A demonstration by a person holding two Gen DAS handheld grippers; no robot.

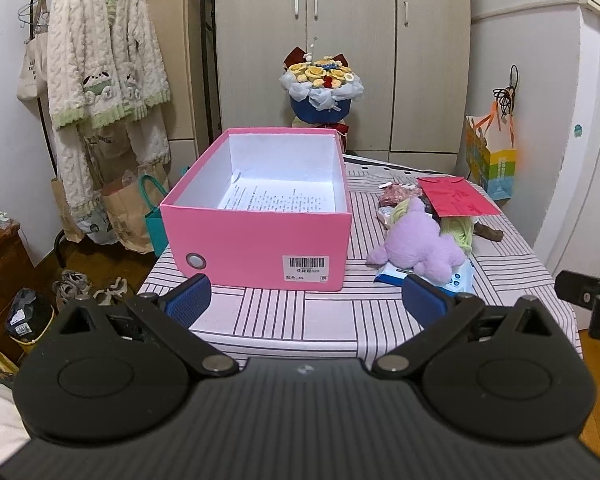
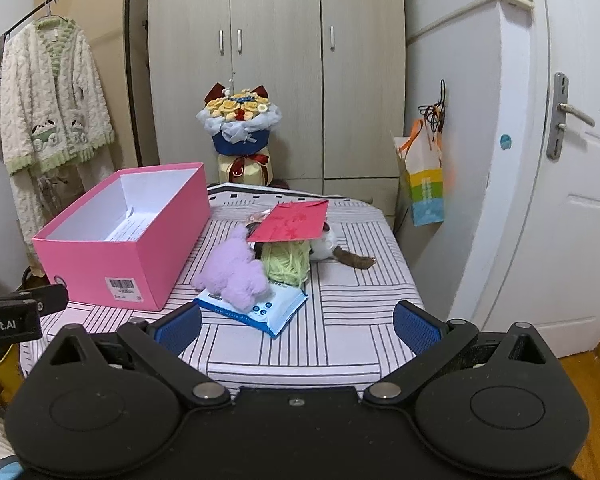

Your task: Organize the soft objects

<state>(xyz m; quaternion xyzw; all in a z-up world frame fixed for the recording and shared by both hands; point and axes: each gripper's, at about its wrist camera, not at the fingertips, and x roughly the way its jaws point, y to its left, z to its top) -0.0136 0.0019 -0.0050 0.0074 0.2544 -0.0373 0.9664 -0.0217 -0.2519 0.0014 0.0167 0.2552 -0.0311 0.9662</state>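
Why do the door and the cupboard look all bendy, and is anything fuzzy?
In the right wrist view the fisheye lens bows the door outward. In the left wrist view the wardrobe edges curve too, and the picture's corners go dark. Both views are sharp on the pink box and purple plush toy; lighting is soft, without strong glare.

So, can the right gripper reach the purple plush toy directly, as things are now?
Probably yes. The right gripper is open, and the purple plush toy lies just ahead on a blue-white packet with nothing between them.
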